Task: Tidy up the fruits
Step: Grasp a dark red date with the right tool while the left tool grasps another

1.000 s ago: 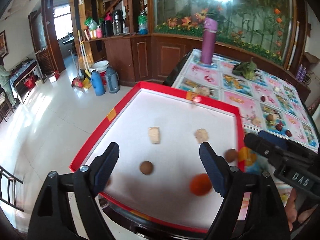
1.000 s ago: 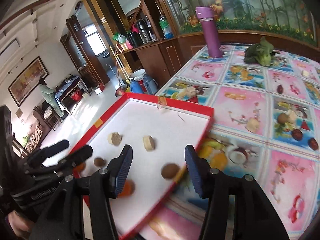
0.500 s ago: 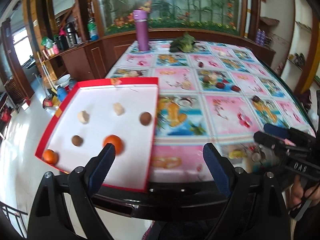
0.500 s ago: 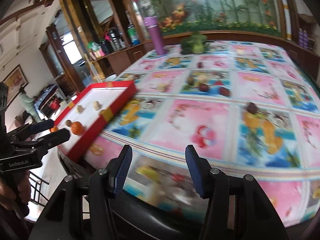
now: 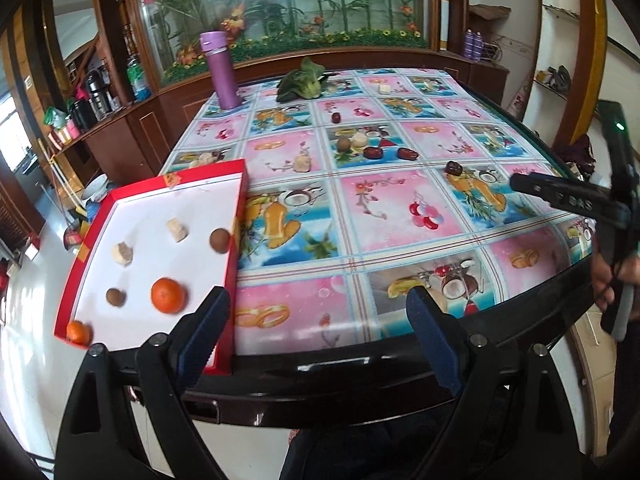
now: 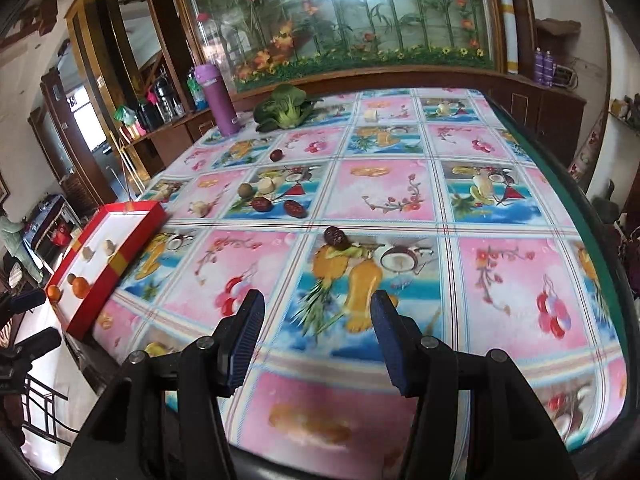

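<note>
A red tray (image 5: 239, 216) with a white floor sits at the table's left front corner. It holds two oranges (image 5: 168, 295), two brown round fruits (image 5: 219, 240) and two pale pieces (image 5: 177, 229). Loose on the patterned cloth lie dark red dates (image 5: 373, 153), a dark fruit (image 5: 454, 167), a brown round fruit (image 5: 343, 144) and a pale piece (image 5: 302, 164). My left gripper (image 5: 316, 304) hangs open over the front edge, empty. My right gripper (image 6: 318, 304) is open and empty above the cloth, with the dark fruit (image 6: 335, 237) ahead of it.
A purple flask (image 5: 222, 70) and a green leafy vegetable (image 5: 302, 84) stand at the table's far side, before a wooden cabinet with glass. The right gripper's fingers (image 5: 568, 196) reach in from the right. A tiled floor lies to the left of the tray (image 6: 92, 304).
Both views have swung right, away from the tray and onto the open tablecloth. The right gripper moved from beside the tray to the table's right half. Both stay open.
</note>
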`<action>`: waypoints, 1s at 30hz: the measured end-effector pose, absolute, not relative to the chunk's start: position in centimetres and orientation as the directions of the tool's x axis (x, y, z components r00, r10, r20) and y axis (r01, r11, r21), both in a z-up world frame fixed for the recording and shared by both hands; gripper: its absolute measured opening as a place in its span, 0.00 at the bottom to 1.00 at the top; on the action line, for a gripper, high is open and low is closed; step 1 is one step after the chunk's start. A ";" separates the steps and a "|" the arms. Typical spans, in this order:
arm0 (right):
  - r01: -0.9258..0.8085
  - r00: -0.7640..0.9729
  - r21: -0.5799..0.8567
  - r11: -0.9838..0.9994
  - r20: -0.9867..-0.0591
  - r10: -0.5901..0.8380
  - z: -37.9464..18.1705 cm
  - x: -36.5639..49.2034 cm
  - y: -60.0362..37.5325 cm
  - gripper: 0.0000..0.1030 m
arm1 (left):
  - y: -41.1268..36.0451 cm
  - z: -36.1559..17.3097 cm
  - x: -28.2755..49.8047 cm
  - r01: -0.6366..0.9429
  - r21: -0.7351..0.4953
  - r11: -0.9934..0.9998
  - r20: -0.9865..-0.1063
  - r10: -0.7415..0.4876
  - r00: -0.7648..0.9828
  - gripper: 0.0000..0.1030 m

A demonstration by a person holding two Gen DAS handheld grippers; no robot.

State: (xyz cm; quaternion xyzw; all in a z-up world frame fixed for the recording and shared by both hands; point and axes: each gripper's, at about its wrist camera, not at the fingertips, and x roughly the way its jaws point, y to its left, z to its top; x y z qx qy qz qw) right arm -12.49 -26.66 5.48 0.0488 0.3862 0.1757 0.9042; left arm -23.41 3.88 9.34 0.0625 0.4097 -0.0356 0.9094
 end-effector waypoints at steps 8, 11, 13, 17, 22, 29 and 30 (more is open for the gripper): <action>-0.299 0.585 0.125 0.946 -0.760 0.285 3.3 -5.4 -24.5 0.52 | 3.1 9.0 -17.3 0.187 0.011 0.982 -0.767 -0.112 0.632 0.87; -0.302 0.555 0.116 0.946 -0.786 0.273 2.5 -3.5 -23.8 0.42 | 3.0 8.9 -15.5 0.204 0.006 0.979 -0.769 -0.126 0.626 0.87; -0.315 0.532 0.098 0.944 -0.805 0.261 2.0 -2.7 -23.2 0.36 | 3.0 8.6 -14.6 0.208 -0.001 0.978 -0.772 -0.133 0.622 0.87; -0.331 0.522 0.039 0.943 -0.825 0.217 1.0 -2.5 -22.4 0.27 | 3.5 7.9 -13.0 0.208 -0.023 0.978 -0.785 -0.146 0.602 0.87; -0.348 0.520 0.030 0.937 -0.826 0.220 1.0 -2.5 -22.4 0.21 | 4.2 7.5 -11.7 0.193 -0.036 0.981 -0.794 -0.145 0.590 0.87; -0.255 0.550 0.230 0.939 -0.764 0.336 2.6 -0.5 -24.9 0.20 | 4.2 7.4 -10.2 0.193 -0.058 0.979 -0.797 -0.162 0.582 0.87; -0.222 0.565 0.285 0.932 -0.742 0.361 3.0 0.1 -25.6 0.20 | 3.9 7.5 -10.0 0.201 -0.060 0.978 -0.792 -0.169 0.586 0.87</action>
